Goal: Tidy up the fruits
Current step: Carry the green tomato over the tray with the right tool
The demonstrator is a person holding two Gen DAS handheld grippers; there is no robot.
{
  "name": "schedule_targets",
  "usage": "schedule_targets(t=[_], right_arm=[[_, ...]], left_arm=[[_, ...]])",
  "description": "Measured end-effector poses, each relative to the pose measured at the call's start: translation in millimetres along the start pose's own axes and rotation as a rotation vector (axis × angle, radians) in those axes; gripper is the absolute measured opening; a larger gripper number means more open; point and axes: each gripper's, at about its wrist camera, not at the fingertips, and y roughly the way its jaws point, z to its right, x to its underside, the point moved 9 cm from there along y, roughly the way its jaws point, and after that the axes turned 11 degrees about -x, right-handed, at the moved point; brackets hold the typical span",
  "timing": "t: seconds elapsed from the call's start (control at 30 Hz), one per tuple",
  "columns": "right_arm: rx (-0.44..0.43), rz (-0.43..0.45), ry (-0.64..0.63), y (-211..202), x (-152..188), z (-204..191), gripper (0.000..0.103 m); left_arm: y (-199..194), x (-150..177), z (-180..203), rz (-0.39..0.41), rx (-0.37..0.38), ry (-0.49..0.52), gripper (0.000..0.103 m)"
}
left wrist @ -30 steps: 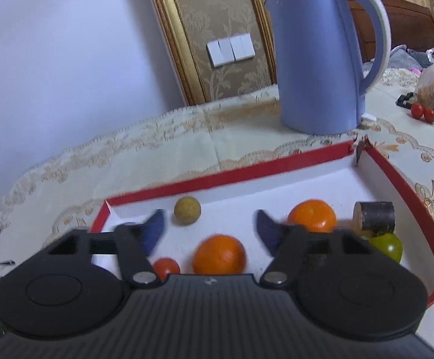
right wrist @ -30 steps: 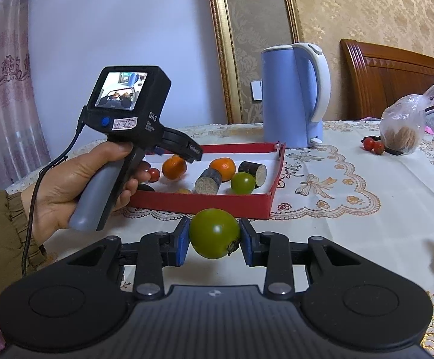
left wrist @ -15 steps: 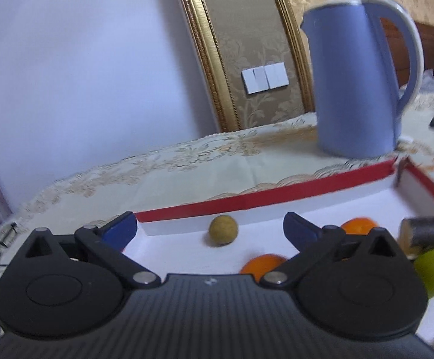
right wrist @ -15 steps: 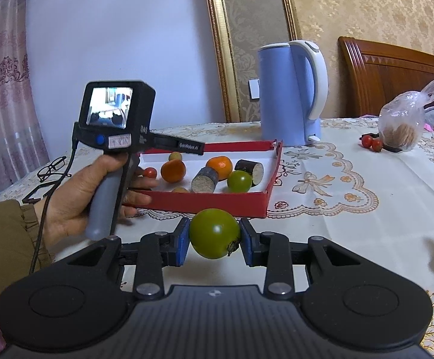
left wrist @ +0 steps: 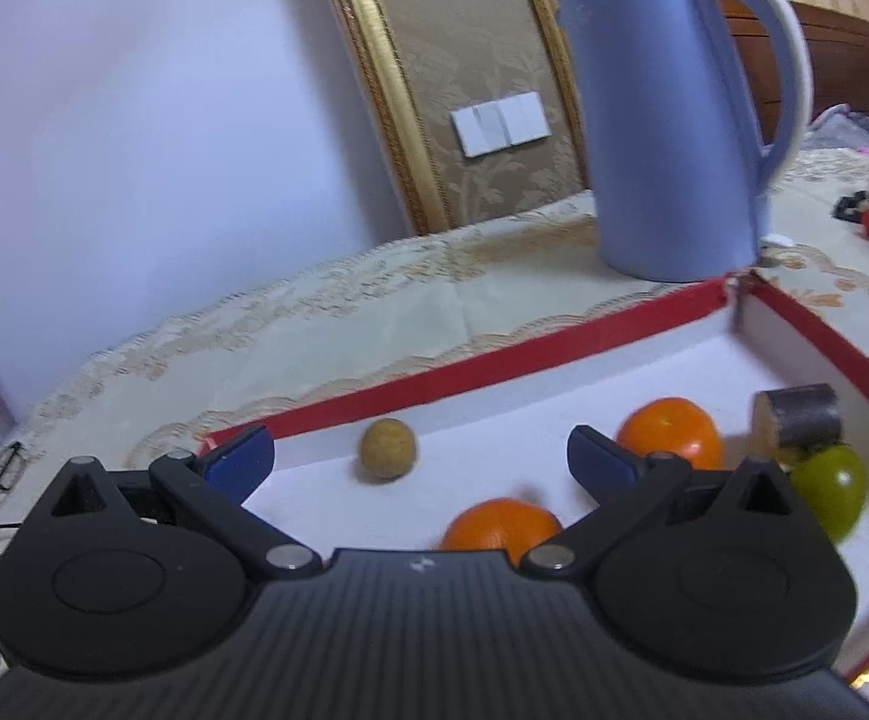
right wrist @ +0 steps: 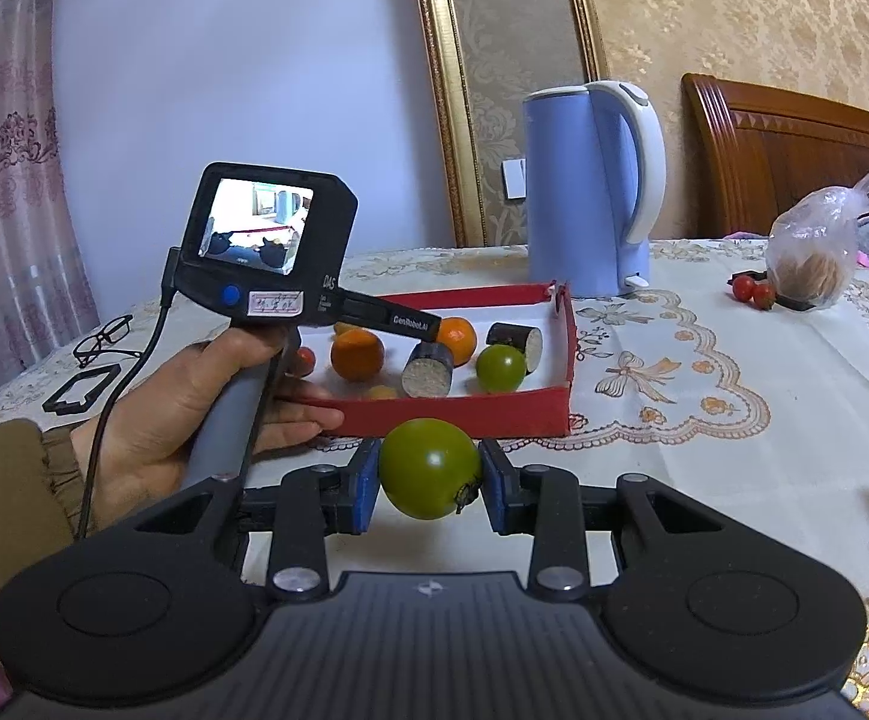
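A red-walled box (left wrist: 494,360) (right wrist: 530,294) with a white floor holds two oranges (left wrist: 671,432) (left wrist: 500,528), a small brown fruit (left wrist: 387,449), a green tomato (left wrist: 833,489) (right wrist: 500,367) and dark cut cylinders (left wrist: 797,417) (right wrist: 428,369). My left gripper (left wrist: 419,459) is open and empty above the box's near left part. My right gripper (right wrist: 428,474) is shut on a green tomato (right wrist: 430,467), held above the tablecloth just in front of the box.
A blue kettle (left wrist: 668,120) (right wrist: 590,192) stands behind the box. A plastic bag (right wrist: 818,246) and red tomatoes (right wrist: 752,291) lie at the far right. Glasses (right wrist: 104,336) and a black frame (right wrist: 83,396) lie at the left.
My left gripper opened wide and lifted back from the orange it was around, then tilted and shifted a little. My right gripper holds the green tomato in much the same place.
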Motion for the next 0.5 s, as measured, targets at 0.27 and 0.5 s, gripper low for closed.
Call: schedule_targets(t=[0.27,0.5], right_arm=[[0.014,-0.001,-0.017,14,-17,5,0.034],[0.017,-0.015,-0.030,35,-25,5,0.034]], left_arm=[[-33,11,-46,-0.039,0.102,-0.185,0.103],[-61,35,-82,-0.045,0.084,-0.232,0.103]])
